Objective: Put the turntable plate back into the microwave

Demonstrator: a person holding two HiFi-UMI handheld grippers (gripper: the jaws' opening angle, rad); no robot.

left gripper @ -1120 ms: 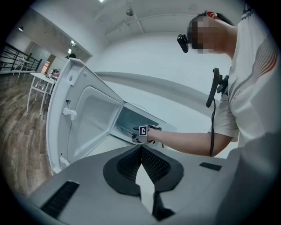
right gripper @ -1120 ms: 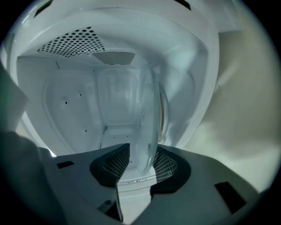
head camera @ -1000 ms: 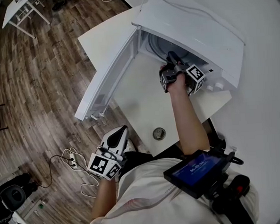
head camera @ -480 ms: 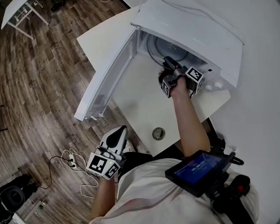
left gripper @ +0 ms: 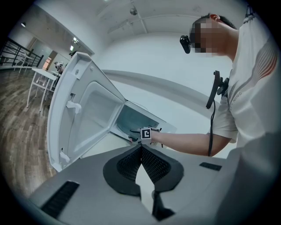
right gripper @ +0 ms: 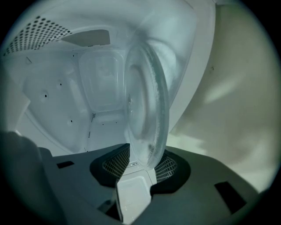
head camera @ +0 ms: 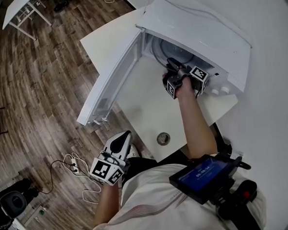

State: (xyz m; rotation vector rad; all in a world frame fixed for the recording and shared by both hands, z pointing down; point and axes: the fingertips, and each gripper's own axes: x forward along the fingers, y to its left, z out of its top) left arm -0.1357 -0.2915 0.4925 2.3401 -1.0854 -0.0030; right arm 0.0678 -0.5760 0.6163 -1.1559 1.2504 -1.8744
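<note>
One white box microwave [head camera: 202, 28] on the white table [head camera: 148, 104], its single door [head camera: 114, 82] swung wide, right gripper [head camera: 173, 64] clamped on the rim of the one clear round glass turntable plate [right gripper: 147, 101], plate reaching into the cavity, left gripper [head camera: 121, 139] held low, jaws together, empty.

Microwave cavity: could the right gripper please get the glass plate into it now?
Probably yes: the door stands wide open, and the right gripper holds the plate at the cavity mouth.
</note>
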